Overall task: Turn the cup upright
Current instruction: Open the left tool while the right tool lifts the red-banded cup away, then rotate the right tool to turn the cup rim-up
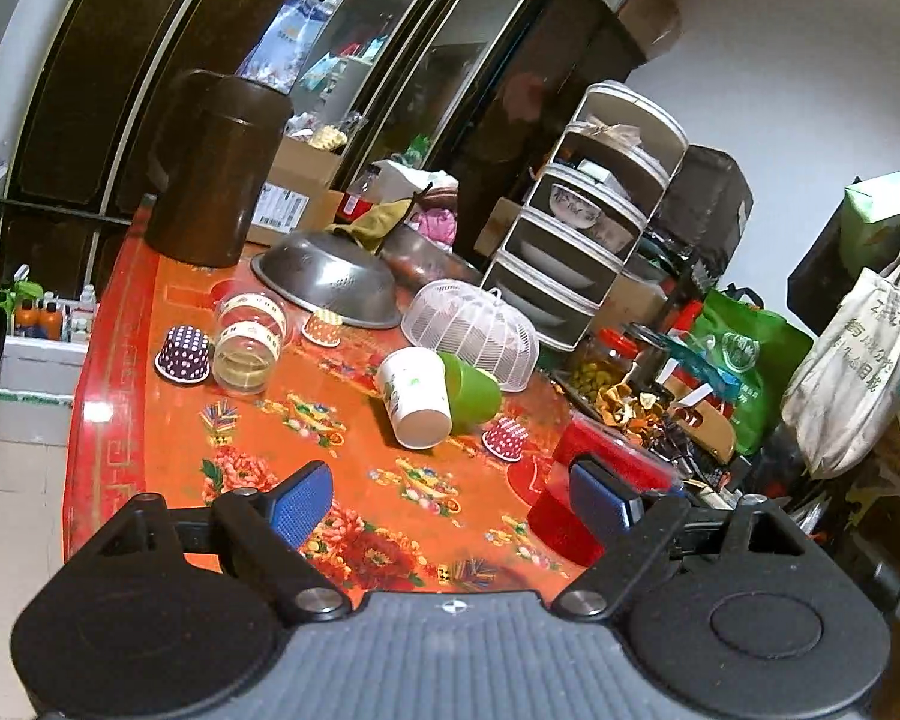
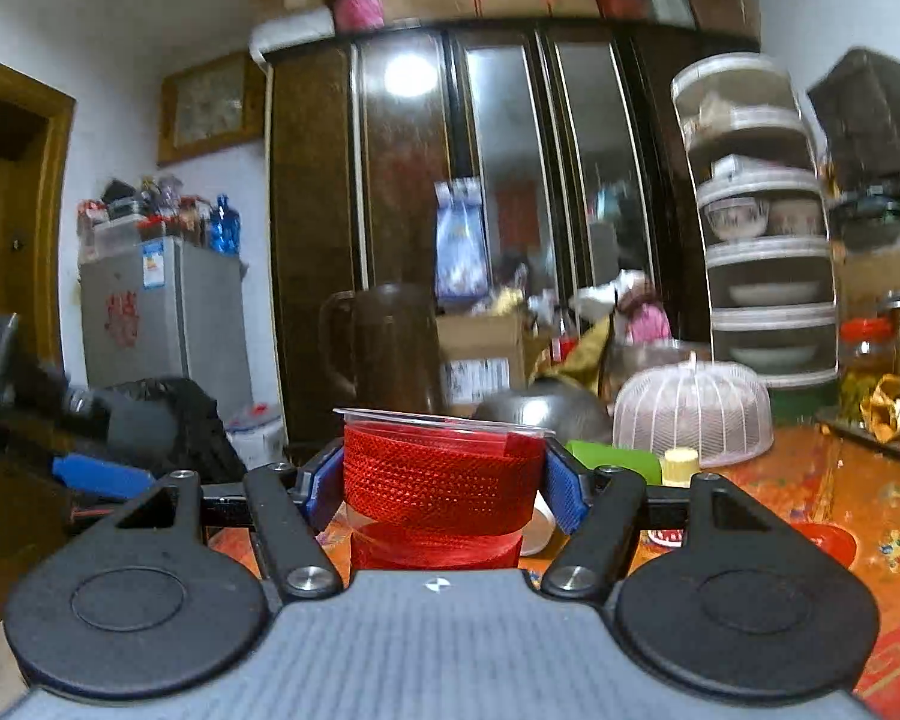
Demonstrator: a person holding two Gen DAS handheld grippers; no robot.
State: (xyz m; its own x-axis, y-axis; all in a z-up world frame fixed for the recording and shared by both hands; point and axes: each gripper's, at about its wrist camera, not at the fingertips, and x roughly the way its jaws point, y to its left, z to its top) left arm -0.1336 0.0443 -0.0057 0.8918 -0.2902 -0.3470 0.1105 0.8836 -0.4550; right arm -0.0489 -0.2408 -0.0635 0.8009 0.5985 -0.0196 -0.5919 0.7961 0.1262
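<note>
My right gripper (image 2: pixel 444 489) is clamped on the red-wrapped clear plastic cup (image 2: pixel 441 483), which stands rim up between the blue pads (image 2: pixel 561 489), level above the orange floral table (image 2: pixel 840 498). I can read no writing on it. My left gripper (image 1: pixel 450 498) hangs spread wide with nothing between its fingers; ahead of it a white paper cup (image 1: pixel 417 396) lies on its side, nested in a green cup (image 1: pixel 471 390).

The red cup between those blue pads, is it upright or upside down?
Upright: the red cup has its clear rim on top, mouth upward, gripped by the right gripper.
</note>
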